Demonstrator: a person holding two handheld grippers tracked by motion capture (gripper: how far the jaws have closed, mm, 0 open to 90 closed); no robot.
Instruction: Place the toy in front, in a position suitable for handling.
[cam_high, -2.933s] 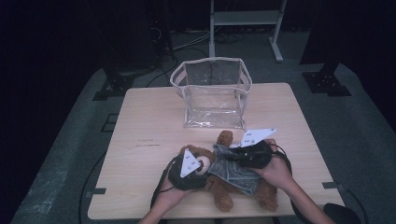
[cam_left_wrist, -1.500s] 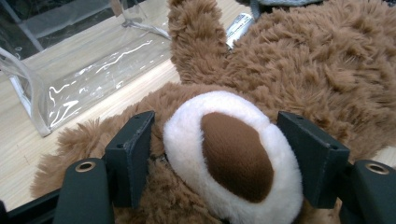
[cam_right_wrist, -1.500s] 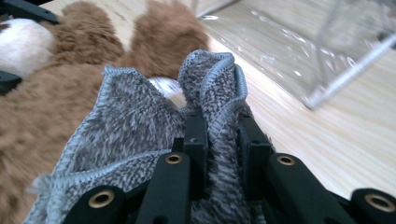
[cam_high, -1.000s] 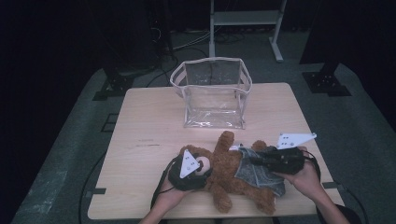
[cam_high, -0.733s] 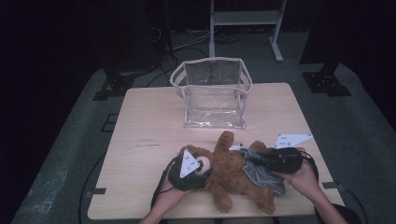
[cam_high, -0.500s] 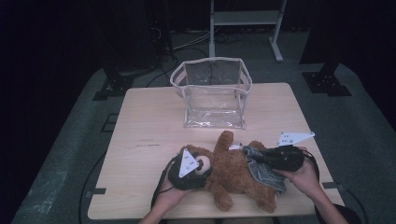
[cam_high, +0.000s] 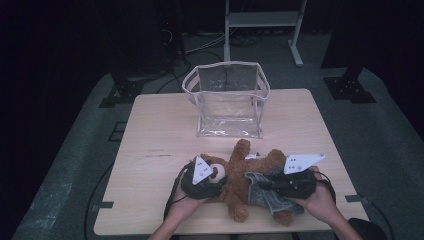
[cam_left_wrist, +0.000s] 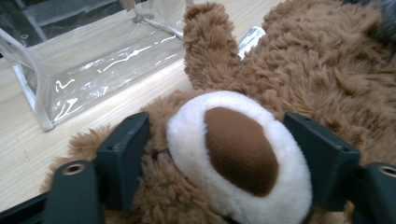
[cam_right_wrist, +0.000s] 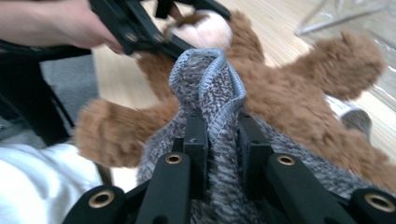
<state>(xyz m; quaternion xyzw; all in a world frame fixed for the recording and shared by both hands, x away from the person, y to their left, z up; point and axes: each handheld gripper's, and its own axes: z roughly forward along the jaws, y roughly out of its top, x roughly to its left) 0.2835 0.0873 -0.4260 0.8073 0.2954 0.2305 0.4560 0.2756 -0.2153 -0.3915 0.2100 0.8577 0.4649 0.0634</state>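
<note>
My left gripper (cam_high: 212, 181) jaws, just widened, flank the bear's (cam_high: 245, 187) muzzle near the table's (cam_high: 160, 135) near edge. My right gripper (cam_high: 265, 184), shifted left, stays clamped on its grey garment (cam_right_wrist: 210, 88); undressing appears underway.

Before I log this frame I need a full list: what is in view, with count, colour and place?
Teddy bear: one, brown with a white muzzle, lying at the near table edge.
Grey garment: one, grey knit, on the bear's body.
Clear bag: one, see-through with white trim, upright on the table behind the bear.
Table: one, light wood.
Stand: one, pale metal, on the floor beyond the table.
Left gripper: black, jaws either side of the bear's muzzle, just opening.
Right gripper: black, clamped on a fold of the garment.
</note>
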